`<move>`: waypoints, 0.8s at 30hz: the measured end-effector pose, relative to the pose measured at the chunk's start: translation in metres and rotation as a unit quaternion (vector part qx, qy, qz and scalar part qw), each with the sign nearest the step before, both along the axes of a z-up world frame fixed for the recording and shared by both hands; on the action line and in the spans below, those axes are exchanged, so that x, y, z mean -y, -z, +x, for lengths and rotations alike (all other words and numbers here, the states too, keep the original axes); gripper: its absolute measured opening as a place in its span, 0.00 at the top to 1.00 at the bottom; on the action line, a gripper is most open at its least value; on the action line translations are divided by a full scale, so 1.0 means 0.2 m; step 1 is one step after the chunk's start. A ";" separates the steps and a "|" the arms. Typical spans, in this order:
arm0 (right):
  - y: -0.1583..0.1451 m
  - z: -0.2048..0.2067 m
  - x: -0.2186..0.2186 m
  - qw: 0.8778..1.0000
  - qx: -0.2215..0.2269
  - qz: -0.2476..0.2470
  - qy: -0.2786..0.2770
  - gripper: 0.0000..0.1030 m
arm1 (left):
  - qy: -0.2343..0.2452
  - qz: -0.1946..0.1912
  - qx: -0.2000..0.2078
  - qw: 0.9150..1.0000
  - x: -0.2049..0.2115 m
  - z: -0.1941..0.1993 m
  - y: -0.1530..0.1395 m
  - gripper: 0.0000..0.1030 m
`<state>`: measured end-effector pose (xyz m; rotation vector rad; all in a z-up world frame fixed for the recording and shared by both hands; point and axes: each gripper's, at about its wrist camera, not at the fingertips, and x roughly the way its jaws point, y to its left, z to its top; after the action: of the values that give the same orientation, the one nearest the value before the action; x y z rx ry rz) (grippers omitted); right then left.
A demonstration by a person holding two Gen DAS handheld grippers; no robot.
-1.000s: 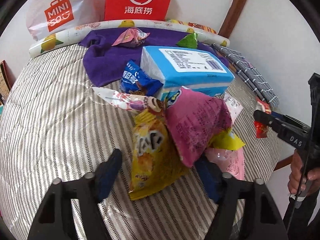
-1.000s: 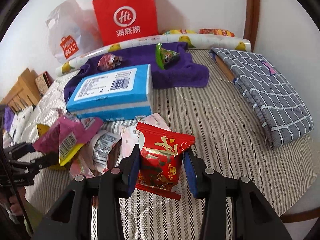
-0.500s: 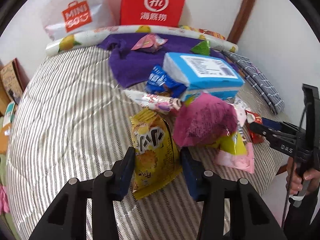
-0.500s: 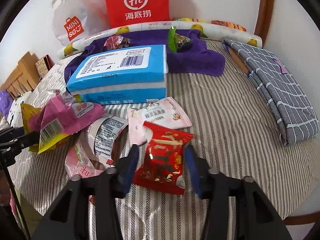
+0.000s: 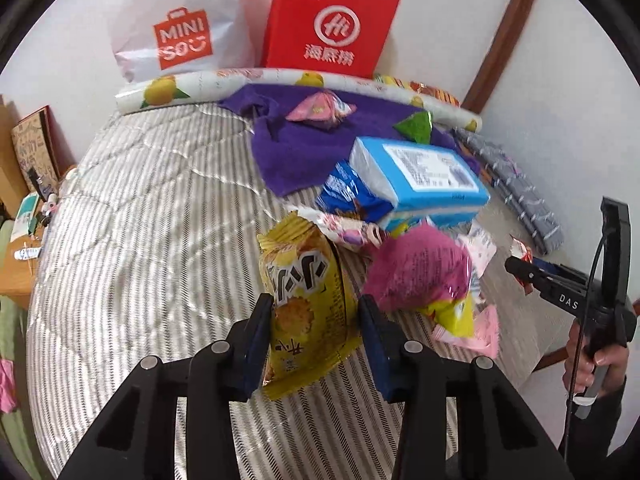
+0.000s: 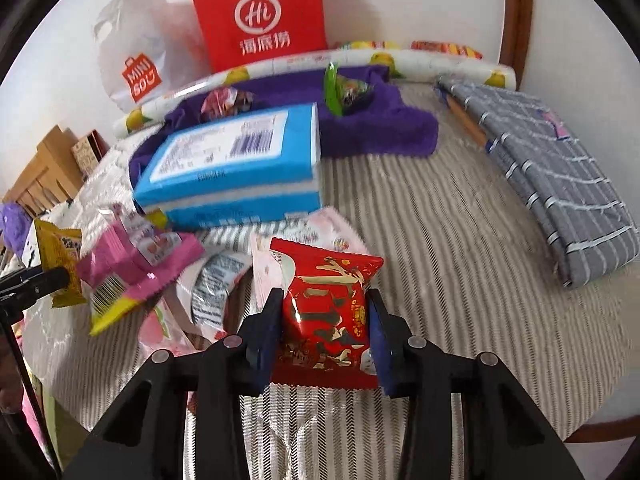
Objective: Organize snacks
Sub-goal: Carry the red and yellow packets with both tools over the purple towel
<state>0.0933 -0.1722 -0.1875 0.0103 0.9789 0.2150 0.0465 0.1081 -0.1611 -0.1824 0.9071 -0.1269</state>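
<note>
In the left wrist view a yellow biscuit bag (image 5: 304, 280) stands between the fingers of my left gripper (image 5: 316, 308). The jaws are closing, both pads press its sides, and it hangs just above the striped bedcover (image 5: 140, 240). In the right wrist view my right gripper (image 6: 326, 300) has its jaws closing on a red snack packet (image 6: 328, 312), which is pinched and bulging between the pads. The right gripper (image 5: 516, 268) also shows at the left view's right edge, held by a hand. The left gripper (image 6: 60, 276) with the yellow bag (image 6: 60, 256) shows at the right view's left edge.
Loose snack packets lie in a pile, with a pink packet (image 5: 416, 272) on top, next to a blue tissue pack (image 6: 240, 168). Behind are a purple towel (image 6: 380, 132), a lemon-print roll (image 5: 180, 90), a red paper bag (image 5: 328, 24) and a white bag (image 5: 180, 32). A grey checked cloth (image 6: 560, 184) lies right.
My left gripper went from wide open to closed around the yellow bag and drew it clear of the pink packet. My right gripper loosened on the red packet, then pinched it again.
</note>
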 end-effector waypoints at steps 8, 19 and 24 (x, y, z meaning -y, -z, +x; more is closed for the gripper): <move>-0.21 0.04 0.02 0.999 0.047 0.013 0.003 0.61 | -0.006 0.004 0.031 0.999 0.01 0.04 -0.16 0.60; -0.41 0.23 -0.05 0.995 0.096 0.021 -0.016 0.61 | 0.004 0.007 0.054 0.999 0.13 0.28 -0.30 0.60; -0.46 0.36 -0.08 0.994 0.108 0.020 -0.026 0.61 | 0.005 0.007 0.058 0.998 0.17 0.42 -0.32 0.60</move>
<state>0.1649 -0.1553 -0.0964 -0.0014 0.7604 0.2786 0.1296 0.0748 -0.0967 -0.1556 0.7931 -0.1389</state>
